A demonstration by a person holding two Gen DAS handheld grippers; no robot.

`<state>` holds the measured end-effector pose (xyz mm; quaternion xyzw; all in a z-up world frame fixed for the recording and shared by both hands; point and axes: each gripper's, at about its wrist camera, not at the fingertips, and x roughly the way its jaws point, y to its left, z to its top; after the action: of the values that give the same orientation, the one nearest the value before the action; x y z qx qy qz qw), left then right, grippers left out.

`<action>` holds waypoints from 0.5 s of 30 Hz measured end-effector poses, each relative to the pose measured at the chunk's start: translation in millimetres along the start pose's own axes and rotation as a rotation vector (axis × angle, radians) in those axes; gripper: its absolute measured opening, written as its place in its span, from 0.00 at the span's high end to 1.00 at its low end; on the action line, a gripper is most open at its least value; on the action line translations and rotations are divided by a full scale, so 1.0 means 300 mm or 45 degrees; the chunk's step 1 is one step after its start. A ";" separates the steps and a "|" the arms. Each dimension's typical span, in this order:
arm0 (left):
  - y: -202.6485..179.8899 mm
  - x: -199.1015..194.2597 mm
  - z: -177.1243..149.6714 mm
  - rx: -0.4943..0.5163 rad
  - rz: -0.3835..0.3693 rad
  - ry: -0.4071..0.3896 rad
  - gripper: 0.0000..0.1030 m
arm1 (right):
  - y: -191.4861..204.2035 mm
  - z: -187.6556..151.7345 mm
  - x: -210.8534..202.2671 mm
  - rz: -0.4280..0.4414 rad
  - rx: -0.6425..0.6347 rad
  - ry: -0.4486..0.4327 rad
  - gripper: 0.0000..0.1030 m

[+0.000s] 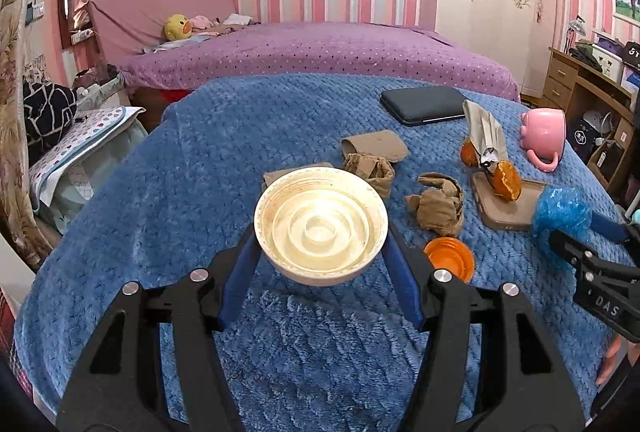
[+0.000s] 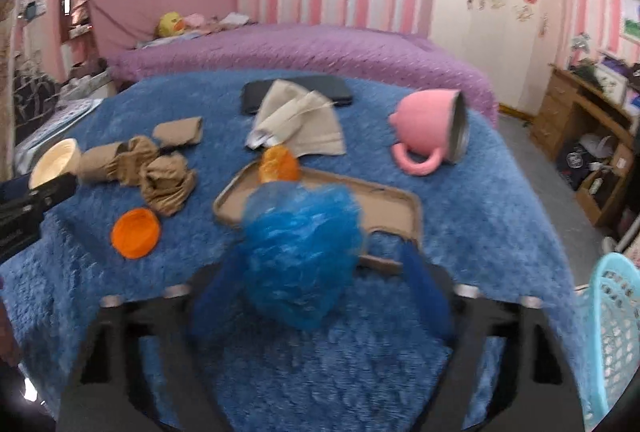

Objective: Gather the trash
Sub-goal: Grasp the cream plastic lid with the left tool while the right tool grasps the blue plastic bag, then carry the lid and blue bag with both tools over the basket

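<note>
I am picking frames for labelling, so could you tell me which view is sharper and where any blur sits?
Left wrist view: sharp, the white bowl crisp, edges bent by fisheye. Right wrist view: motion-smeared throughout, worst on the blue plastic bag and gripper fingers; the pink mug stays readable.

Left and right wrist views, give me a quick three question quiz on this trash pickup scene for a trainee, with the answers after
1. True or false: the left gripper grips a white bowl by its sides.
2. Multiple choice: what sits between the fingers of the right gripper? A) the orange lid B) a crumpled blue plastic bag C) the pink mug
3. Short answer: how does the pink mug lie on the blue blanket?

Key:
1. True.
2. B, the blue plastic bag; the orange lid lies on the blanket.
3. Tipped on its side, handle low against the blanket.
</note>
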<state>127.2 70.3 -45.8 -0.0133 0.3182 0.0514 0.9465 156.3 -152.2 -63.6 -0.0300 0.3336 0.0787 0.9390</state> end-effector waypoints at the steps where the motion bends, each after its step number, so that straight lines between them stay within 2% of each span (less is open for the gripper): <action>1: -0.006 0.003 0.000 0.003 -0.002 0.003 0.42 | -0.003 -0.002 -0.002 0.034 0.004 0.000 0.60; 4: -0.022 0.001 -0.001 0.015 -0.004 0.002 0.42 | -0.023 -0.001 -0.036 0.059 0.021 -0.052 0.67; 9: -0.063 -0.023 -0.010 0.017 -0.042 -0.016 0.42 | -0.105 -0.002 -0.101 0.020 0.060 -0.123 0.68; 15: -0.140 -0.057 -0.018 0.037 -0.087 -0.028 0.42 | -0.221 -0.015 -0.163 -0.035 0.096 -0.150 0.68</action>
<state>114.9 26.6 -40.1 -0.0100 0.3079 0.0145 0.9513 127.2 -224.3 -36.1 0.0056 0.2801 0.0550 0.9584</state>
